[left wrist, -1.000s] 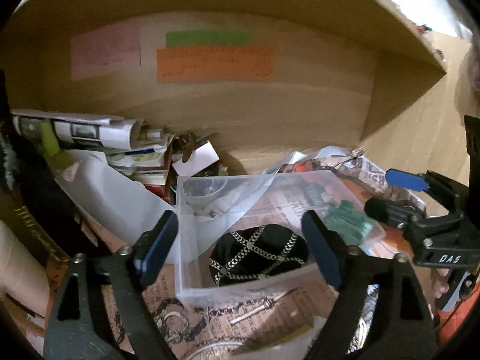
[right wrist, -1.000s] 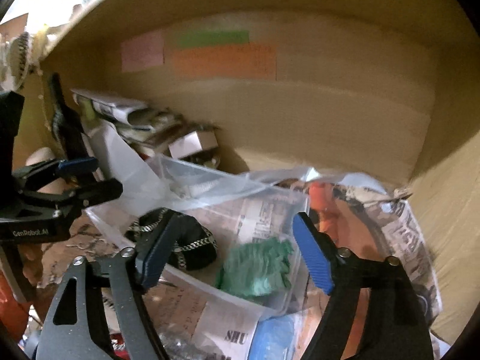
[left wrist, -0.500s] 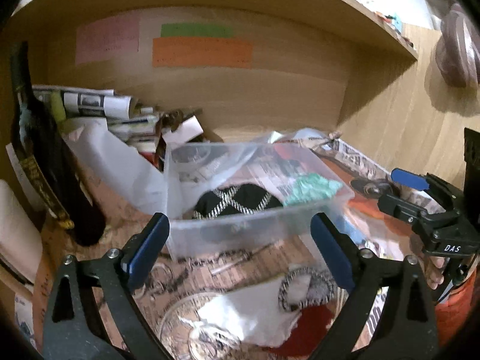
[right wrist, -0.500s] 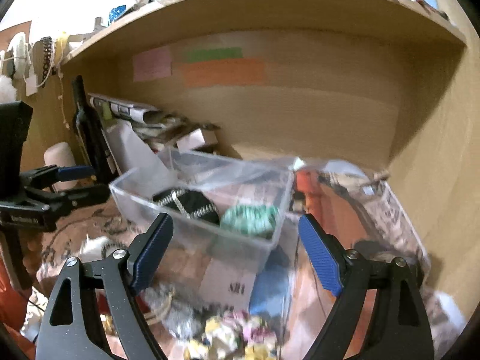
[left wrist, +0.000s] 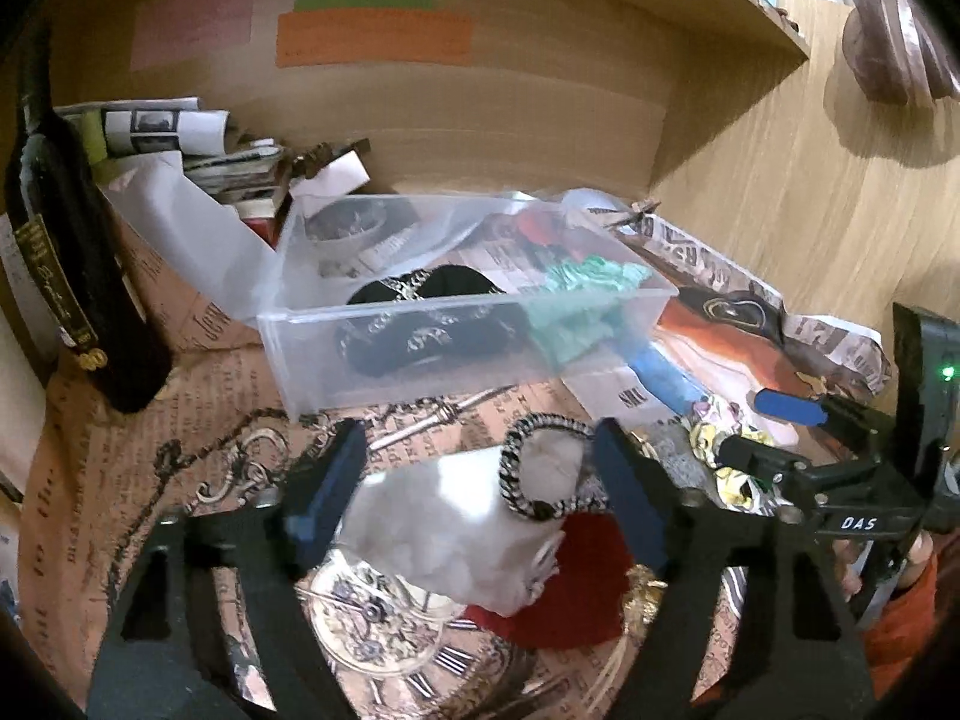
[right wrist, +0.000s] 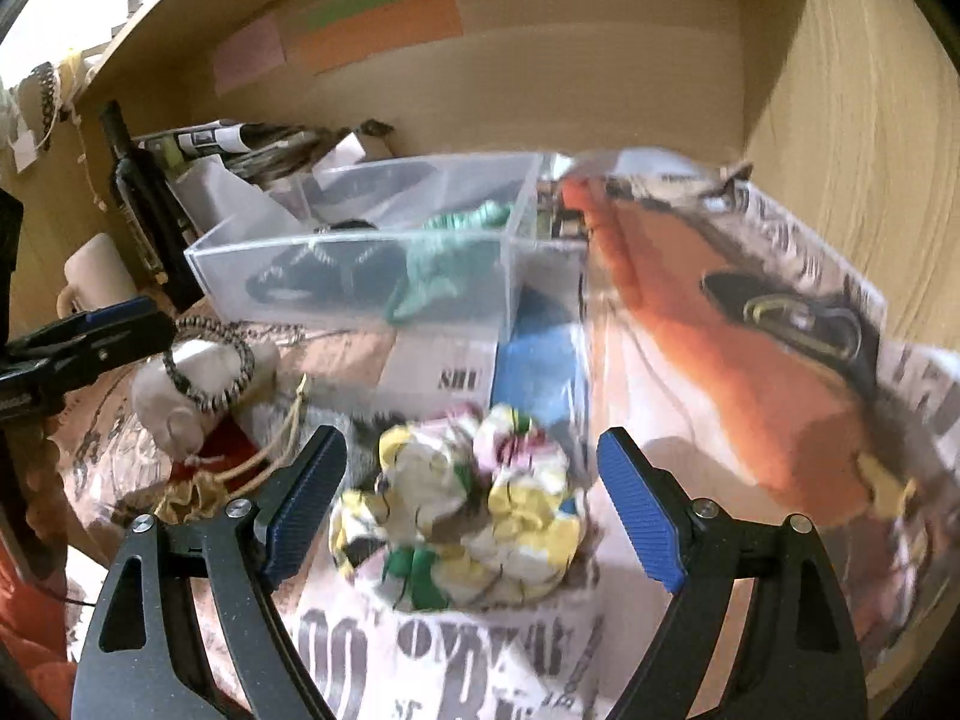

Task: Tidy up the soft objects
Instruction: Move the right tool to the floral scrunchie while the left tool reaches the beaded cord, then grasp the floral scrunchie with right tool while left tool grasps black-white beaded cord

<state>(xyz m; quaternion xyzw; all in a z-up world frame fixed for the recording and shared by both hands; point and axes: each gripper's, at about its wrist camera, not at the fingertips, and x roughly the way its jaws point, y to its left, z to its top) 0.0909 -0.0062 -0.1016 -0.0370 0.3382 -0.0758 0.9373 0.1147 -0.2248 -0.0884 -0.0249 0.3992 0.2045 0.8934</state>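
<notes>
A clear plastic bin (left wrist: pixel 420 354) on the shelf holds a black soft piece with chain pattern (left wrist: pixel 420 324) and a green scrunchie (left wrist: pixel 588 294); the bin also shows in the right wrist view (right wrist: pixel 360 276). My left gripper (left wrist: pixel 480 492) is open, its jaws on either side of a white pouch (left wrist: pixel 456 534) with a black-and-white braided band (left wrist: pixel 540 474) lying on it. My right gripper (right wrist: pixel 474 510) is open, its jaws on either side of a yellow floral scrunchie (right wrist: pixel 468 504).
A dark wine bottle (left wrist: pixel 66 264) stands at the left, stacked papers (left wrist: pixel 180 144) behind it. A red cloth (left wrist: pixel 570 594) lies under the pouch. A blue item (right wrist: pixel 540 372) lies beside the bin. An orange printed sheet (right wrist: pixel 720 348) covers the right. Wooden walls close the back and right.
Both grippers pulled back from the bin and dropped lower. The left now frames the white pouch, the right the floral scrunchie. Both stayed open.
</notes>
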